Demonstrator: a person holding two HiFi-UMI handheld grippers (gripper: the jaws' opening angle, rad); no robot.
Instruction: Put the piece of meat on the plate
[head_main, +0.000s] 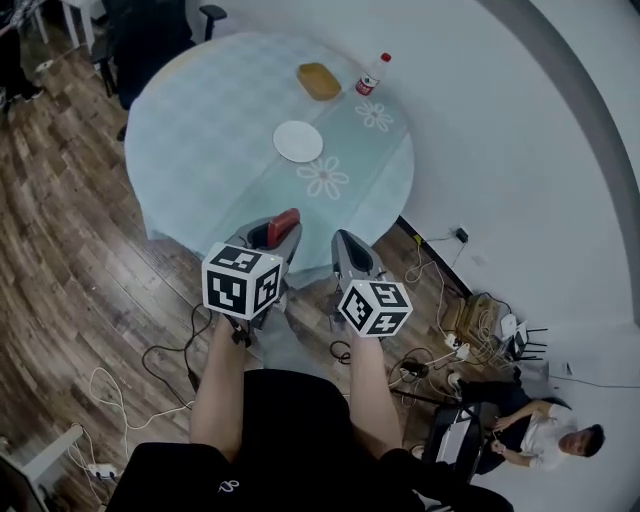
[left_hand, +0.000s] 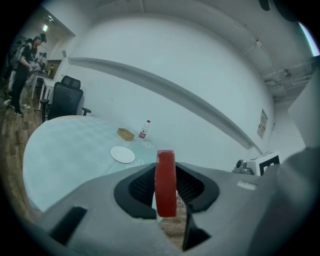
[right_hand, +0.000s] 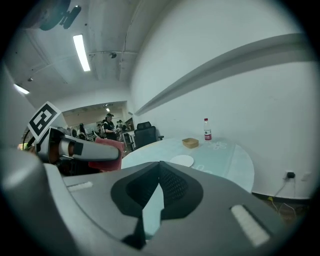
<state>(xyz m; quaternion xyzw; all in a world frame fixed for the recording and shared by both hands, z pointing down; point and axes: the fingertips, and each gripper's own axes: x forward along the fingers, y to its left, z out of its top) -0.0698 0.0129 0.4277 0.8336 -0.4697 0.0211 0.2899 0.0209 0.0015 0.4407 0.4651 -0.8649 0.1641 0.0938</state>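
Observation:
A red slab of meat (head_main: 284, 224) stands on edge between the jaws of my left gripper (head_main: 281, 230), which is shut on it. The left gripper view shows the meat (left_hand: 165, 182) upright between the jaws. The round white plate (head_main: 298, 141) lies empty near the middle of the pale blue round table (head_main: 200, 130), well beyond both grippers. My right gripper (head_main: 346, 242) is beside the left one, just short of the table's near edge, with its jaws shut and nothing in them. In the right gripper view the plate (right_hand: 181, 160) lies ahead and the meat (right_hand: 107, 150) is at the left.
Past the plate, a shallow wooden tray (head_main: 319, 81) and a red-capped bottle (head_main: 371, 75) stand on the table. An office chair (head_main: 150, 40) is at the far side. Cables and power strips (head_main: 440, 350) lie on the floor at the right, near a seated person (head_main: 530, 430).

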